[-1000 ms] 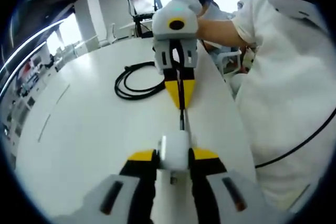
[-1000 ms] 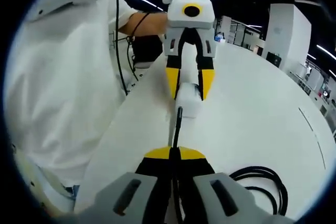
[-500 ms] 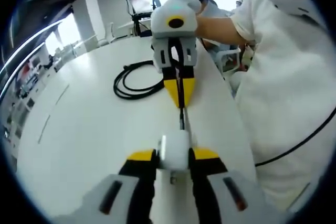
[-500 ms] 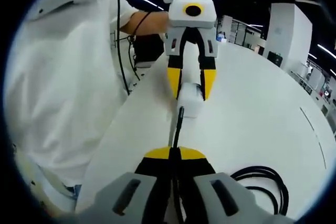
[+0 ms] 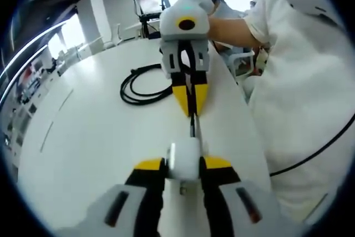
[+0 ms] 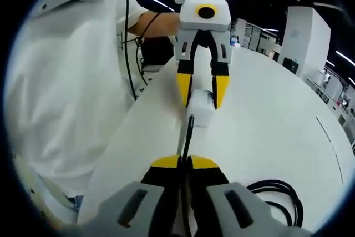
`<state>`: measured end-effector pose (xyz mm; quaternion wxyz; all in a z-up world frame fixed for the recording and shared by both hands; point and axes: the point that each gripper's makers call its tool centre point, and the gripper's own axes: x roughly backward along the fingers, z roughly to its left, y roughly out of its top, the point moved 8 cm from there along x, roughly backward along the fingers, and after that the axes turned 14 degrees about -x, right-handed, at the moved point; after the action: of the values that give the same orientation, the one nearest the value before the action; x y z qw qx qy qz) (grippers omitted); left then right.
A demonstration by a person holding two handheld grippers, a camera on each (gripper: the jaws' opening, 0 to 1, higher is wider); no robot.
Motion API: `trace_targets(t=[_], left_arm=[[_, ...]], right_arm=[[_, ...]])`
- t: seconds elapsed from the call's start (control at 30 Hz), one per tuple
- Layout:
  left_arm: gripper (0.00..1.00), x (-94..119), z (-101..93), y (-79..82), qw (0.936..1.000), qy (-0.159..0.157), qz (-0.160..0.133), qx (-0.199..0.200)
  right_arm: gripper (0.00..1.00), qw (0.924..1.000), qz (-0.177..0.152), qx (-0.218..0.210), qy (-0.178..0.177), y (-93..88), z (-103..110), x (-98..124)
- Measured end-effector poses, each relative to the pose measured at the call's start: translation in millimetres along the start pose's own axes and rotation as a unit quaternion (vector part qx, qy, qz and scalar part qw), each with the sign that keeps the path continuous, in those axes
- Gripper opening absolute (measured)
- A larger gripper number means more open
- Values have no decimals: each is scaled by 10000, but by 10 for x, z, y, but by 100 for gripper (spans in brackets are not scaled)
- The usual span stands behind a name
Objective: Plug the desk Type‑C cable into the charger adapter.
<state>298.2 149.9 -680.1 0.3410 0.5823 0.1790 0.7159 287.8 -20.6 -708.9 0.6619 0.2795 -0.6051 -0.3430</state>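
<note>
Facing tip to tip above the bench, the left hand-held gripper clamps the charger steady while the right hand-held gripper pinches the cable, its plug at the charger's port.

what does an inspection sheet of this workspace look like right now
surface: white table, bare apart from the cable.
job's things: white charger adapter held above the table; Type-C plug at the adapter's face, seating not clear.
clutter: nothing seen.
grippers: left tool shut on the charger adapter; right tool shut on the cable just behind the plug.
cables: black cable coil lying on the table, running to the right tool.
surroundings: person in white at the table edge; open room with pillars and ceiling lights.
</note>
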Motion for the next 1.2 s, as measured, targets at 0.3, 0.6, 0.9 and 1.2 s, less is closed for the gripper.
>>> trace_targets(t=[0.3, 0.6, 0.9, 1.2], left_arm=[[25, -5, -6, -20, 9999, -31, 76, -66], [29, 5, 11, -25, 10000, 8, 39, -12], [29, -76, -1, -17, 10000, -81, 22, -18], [29, -126, 9, -4, 9999, -157, 5, -9]], right_arm=[[9, 10000, -21, 8, 41, 28, 13, -15], [10, 9999, -105, 39, -1, 61, 6, 7], [10, 9999, -132, 56, -4, 79, 4, 12], [10, 9998, -166, 64, 0, 83, -6, 0]])
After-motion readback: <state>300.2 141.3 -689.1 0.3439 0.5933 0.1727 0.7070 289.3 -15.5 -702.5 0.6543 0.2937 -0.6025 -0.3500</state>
